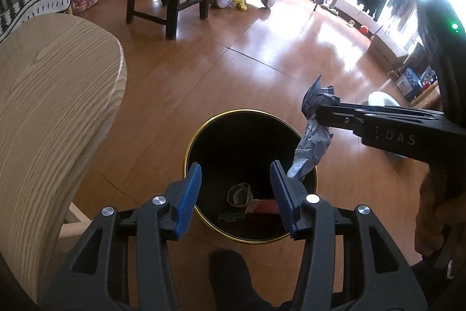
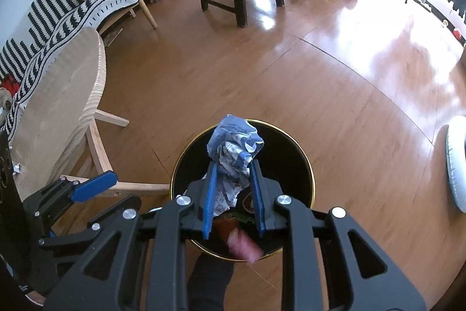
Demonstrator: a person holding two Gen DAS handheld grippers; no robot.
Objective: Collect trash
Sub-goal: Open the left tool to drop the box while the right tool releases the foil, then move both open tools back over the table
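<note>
Hovering over bin rim (image 2: 313,185), right tongs (image 2: 233,182) pinch wrapper (image 2: 233,147).

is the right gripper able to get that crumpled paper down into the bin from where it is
Probably yes. The right gripper is shut on the crumpled paper over the open black bin, which has no lid. The left gripper, open and empty, hangs over the near rim, but apart from the paper.

Black bin (image 2: 303,165) with gold rim, blue-white crumpled paper (image 2: 234,147), black-and-white striped blanket (image 2: 58,8)
</note>
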